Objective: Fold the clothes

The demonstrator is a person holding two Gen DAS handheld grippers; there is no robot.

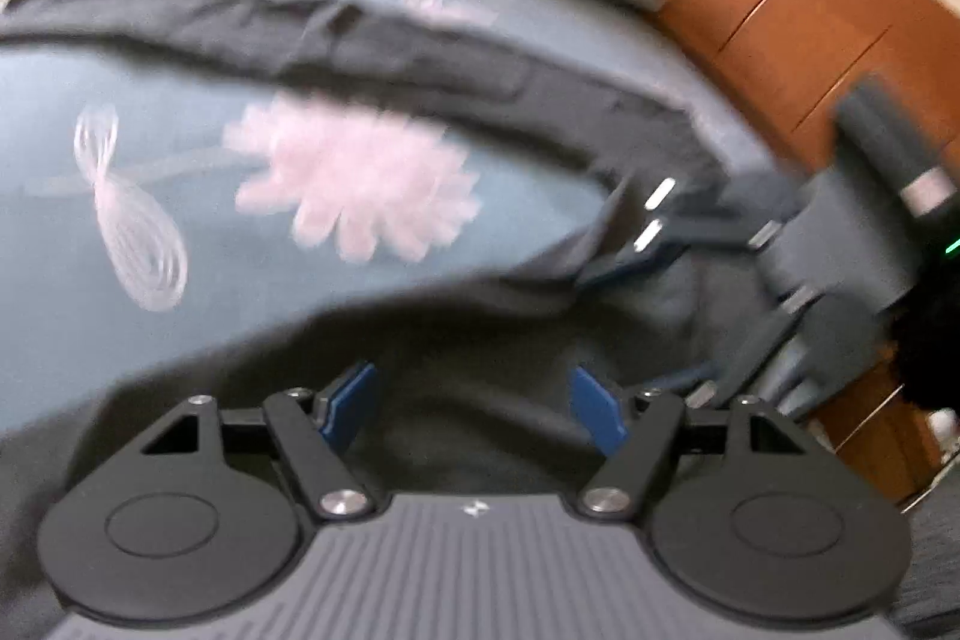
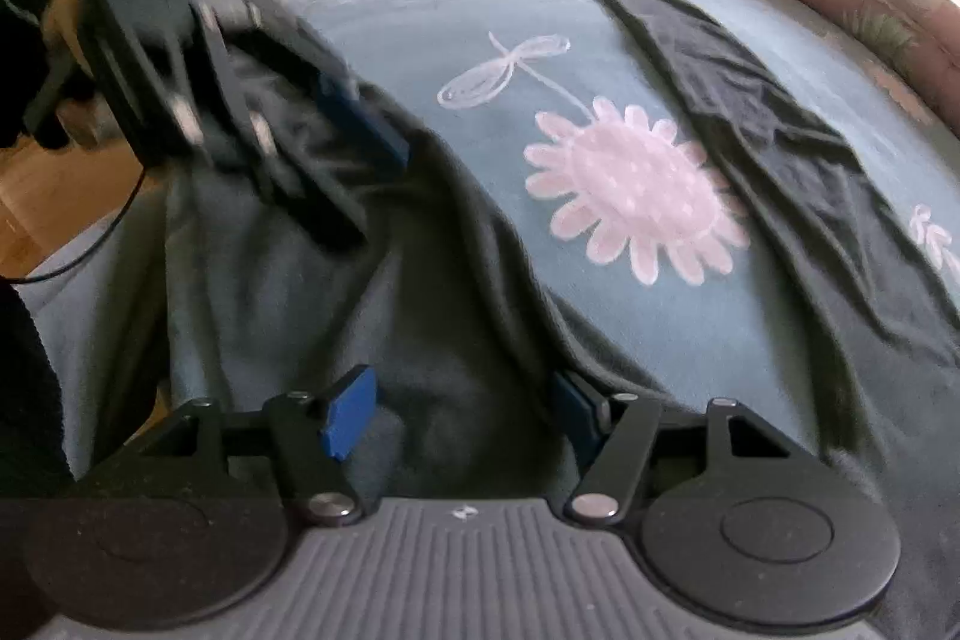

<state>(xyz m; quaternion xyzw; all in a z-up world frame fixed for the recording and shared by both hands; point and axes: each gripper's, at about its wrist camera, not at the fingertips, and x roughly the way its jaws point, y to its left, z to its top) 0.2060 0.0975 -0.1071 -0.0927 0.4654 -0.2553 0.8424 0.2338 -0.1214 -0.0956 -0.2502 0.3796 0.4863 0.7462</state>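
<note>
Right wrist view is showing both grippers, left gripper (image 2: 360,124) and right gripper (image 2: 462,415), standing spread-jawed over the dark garment's (image 2: 456,292) bunched end on the bed (image 2: 420,10), apparently positioning to grasp it.

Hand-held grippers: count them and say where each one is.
2. The left hand-held gripper is open over the dark garment at the near edge of the flowered blue cover. The right hand-held gripper is beside it, open over the same garment. None appears hidden.
</note>
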